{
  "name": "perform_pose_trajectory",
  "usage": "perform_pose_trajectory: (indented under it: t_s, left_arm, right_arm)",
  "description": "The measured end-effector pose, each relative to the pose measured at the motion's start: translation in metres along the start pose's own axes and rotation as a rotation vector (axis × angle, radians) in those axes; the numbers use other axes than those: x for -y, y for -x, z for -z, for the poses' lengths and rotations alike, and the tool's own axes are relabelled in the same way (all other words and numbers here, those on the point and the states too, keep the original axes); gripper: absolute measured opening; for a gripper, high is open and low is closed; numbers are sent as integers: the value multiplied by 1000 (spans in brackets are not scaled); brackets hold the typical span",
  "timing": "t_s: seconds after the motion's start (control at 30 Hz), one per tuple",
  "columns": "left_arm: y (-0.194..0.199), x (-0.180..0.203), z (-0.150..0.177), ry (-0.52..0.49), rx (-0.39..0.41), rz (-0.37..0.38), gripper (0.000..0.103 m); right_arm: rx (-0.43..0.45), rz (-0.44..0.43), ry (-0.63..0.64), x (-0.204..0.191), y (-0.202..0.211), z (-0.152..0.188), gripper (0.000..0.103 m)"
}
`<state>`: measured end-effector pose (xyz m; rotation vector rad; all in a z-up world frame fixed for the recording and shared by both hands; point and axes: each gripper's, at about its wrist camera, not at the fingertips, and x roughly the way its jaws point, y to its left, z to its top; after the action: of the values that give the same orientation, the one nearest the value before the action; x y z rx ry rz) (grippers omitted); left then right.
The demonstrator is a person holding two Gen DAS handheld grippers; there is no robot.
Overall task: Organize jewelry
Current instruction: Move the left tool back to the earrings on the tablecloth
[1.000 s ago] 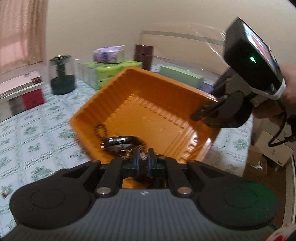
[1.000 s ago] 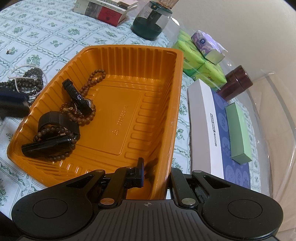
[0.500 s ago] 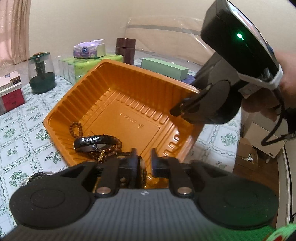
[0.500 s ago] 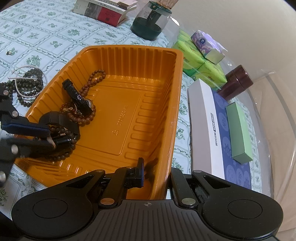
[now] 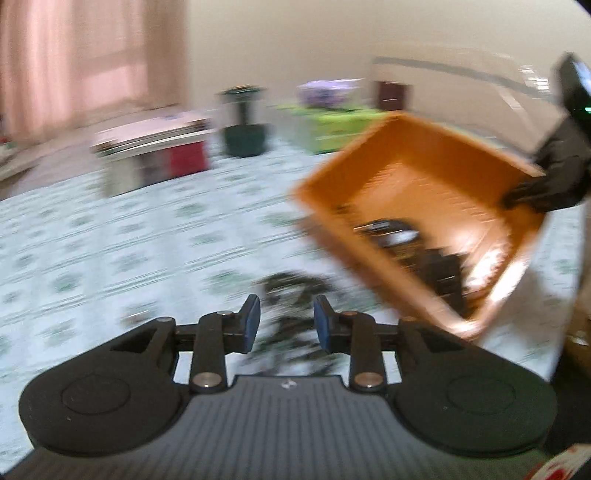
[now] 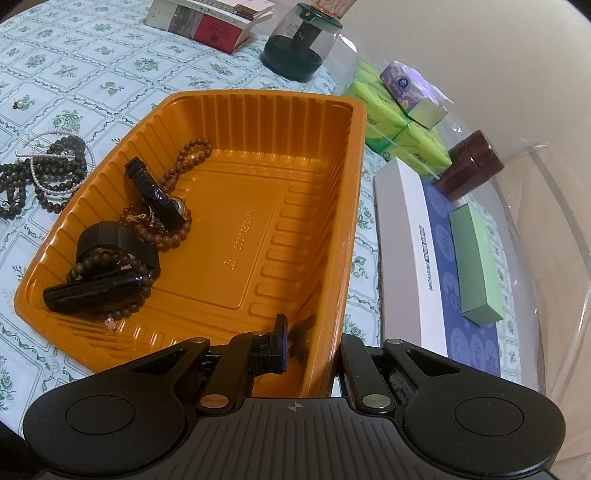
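Note:
My right gripper (image 6: pixel 314 350) is shut on the near wall of the orange tray (image 6: pixel 258 110), one finger inside and one outside. In the tray lie brown bead bracelets (image 6: pixel 170 229), a black watch (image 6: pixel 155 192) and black bands (image 6: pixel 110 240). Left of the tray, dark bead strands and a pearl strand (image 6: pixel 55 170) lie on the tablecloth. The left wrist view is blurred. There my left gripper (image 5: pixel 286 317) hangs over the cloth left of the tray (image 5: pixel 424 184), its jaws opening with nothing pressed between them. The dark beads (image 5: pixel 291 288) show just beyond its fingertips.
At the back stand a stack of books (image 6: pixel 207 22), a green-based glass jar (image 6: pixel 299 48), green and purple tissue packs (image 6: pixel 399 110) and a brown jar (image 6: pixel 469 162). A white-and-blue box (image 6: pixel 417 251) with a green box (image 6: pixel 476 258) lies right of the tray. A small earring (image 6: pixel 16 105) is far left.
My left gripper has pulled out of the tray and swung left over the tablecloth toward the dark beads, and its jaws have parted. The right gripper and the tray have kept still.

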<state>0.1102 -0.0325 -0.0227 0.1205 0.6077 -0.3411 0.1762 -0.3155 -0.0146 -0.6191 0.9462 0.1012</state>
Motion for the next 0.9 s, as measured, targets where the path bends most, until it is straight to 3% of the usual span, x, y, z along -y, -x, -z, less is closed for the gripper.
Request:
perform_pose_trajectory:
  t_s: [0.17, 0.3, 0.6, 0.9]
  left_arm:
    - [-3, -55, 12, 50, -17, -154, 29]
    - [-17, -79, 13, 63, -26, -211, 29]
    - [-57, -94, 18, 110, -58, -223, 29]
    - [-74, -93, 17, 197, -28, -259, 24]
  right_arm:
    - [-1, 0, -1, 0, 0, 0, 8]
    - [-2, 3, 1, -1, 1, -1, 8]
    - [-13, -6, -5, 1, -2, 0, 8]
    - [-17, -7, -6, 1, -3, 1, 9]
